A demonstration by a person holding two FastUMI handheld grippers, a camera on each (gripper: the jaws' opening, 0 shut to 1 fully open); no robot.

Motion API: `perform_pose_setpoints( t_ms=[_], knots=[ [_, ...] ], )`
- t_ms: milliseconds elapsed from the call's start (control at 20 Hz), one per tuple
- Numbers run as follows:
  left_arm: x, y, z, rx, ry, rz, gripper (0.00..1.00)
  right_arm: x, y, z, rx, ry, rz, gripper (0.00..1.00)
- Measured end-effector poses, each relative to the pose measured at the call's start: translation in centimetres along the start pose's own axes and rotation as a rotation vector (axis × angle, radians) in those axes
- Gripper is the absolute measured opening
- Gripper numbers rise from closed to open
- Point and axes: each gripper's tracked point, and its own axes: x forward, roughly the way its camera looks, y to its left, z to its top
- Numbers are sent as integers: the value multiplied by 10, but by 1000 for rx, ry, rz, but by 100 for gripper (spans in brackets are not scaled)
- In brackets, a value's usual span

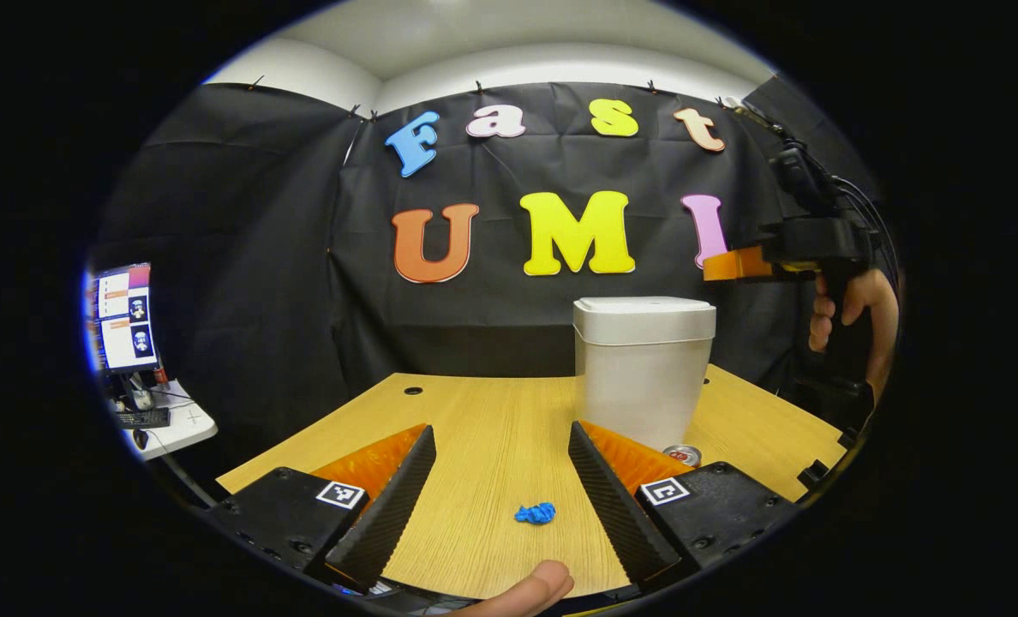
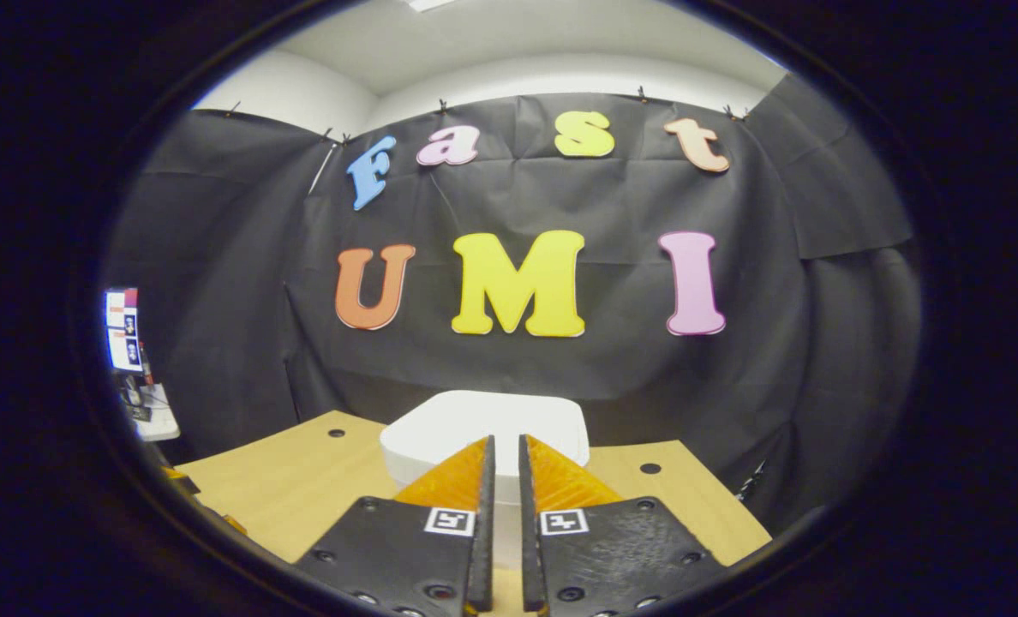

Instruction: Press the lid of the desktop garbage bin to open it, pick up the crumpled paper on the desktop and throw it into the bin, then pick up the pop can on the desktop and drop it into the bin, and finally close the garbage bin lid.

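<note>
Nearest in the left gripper view, the left gripper [image 1: 502,467] hangs low over the tabletop [image 1: 475,411] with its fingers spread wide, the blue crumpled paper [image 1: 535,513] lying between and just ahead of them. Behind its right finger the pop can [image 1: 682,455] peeks out, near the foot of the white garbage bin [image 1: 643,368].

The right gripper [image 2: 501,480] has its fingers pressed almost together, empty, poised just above the lid [image 2: 483,424], which looks fully down (so the bin's contents cannot be told). The step in hand seems to be the press: push straight down on the lid with the closed tips, firmly, without tipping the bin.
</note>
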Motion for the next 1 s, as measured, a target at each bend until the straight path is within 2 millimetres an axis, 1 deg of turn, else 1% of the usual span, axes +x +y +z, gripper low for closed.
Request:
perform_pose_setpoints(
  t_ms=[50, 100, 150, 250, 350, 400, 500, 650, 700, 800, 900, 1000],
  knots=[
    [0, 2, 0, -3, -2, 4, 100, 8, 4, 4, 30, 12, 14, 7],
    [1, 4, 0, -6, -3, 5, 100, 18, 14, 6, 54, 26, 50, 1],
    [1, 5, 0, -8, -1, 8, 100, 26, 21, 7, 64, 48, 65, 0],
    [4, 8, -2, -11, 4, 16, 100, 40, 22, 2, 78, 81, 54, 0],
    [5, 8, -4, -11, 7, 15, 100, 51, 22, -6, 22, 108, 24, 0],
    [5, 8, -3, -8, 7, 13, 100, 54, 20, -12, 10, 123, 13, 0],
    [7, 10, -5, -8, 10, 12, 100, 57, 29, -19, 17, 148, 32, 0],
    [8, 10, -8, -17, 20, 12, 100, 64, 28, -9, -2, 132, 14, 0],
    [10, 11, -9, -18, 23, 11, 100, 68, 25, -11, 7, 142, 1, 0],
    [10, 12, -9, -22, 26, 10, 100, 72, 28, -19, 26, 182, 3, 0],
    [11, 13, -10, -22, 27, 11, 100, 74, 24, -32, 6, 230, -19, 0],
    [12, 14, -10, -25, 30, 11, 100, 73, 21, -36, -21, 252, -28, 1]
  ],
)
